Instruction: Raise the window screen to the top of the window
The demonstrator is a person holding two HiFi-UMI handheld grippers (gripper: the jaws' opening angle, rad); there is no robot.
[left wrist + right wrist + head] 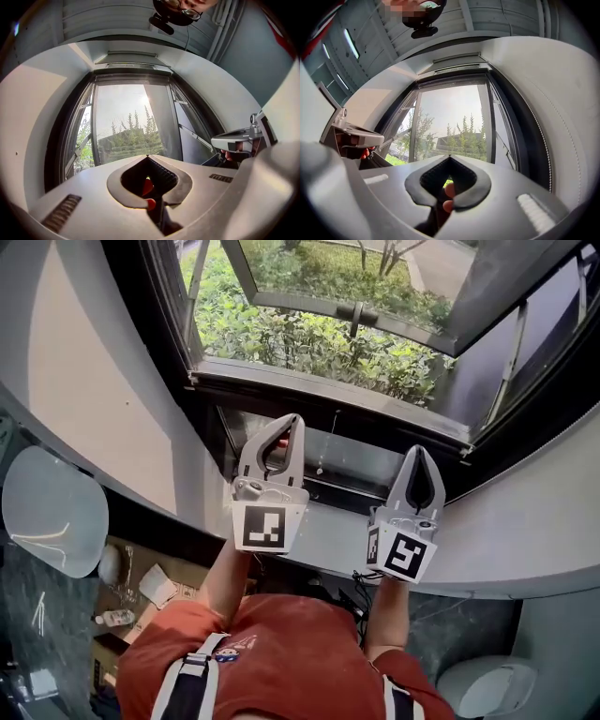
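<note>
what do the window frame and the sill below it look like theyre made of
Window frame: probably painted or anodised metal, going by its thin straight dark profiles with a dull sheen. Sill: smooth, pale grey, matte; stone or painted board, the look leaves that open.

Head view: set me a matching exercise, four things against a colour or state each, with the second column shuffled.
1. left gripper
2. window sash
3. shrubs
4. shirt

A. green, outdoors below the window
B. red-orange, at the picture's bottom
C. fingers shut, nothing held
D. swung open outward

Pairs: 1-C, 2-D, 3-A, 4-B
</note>
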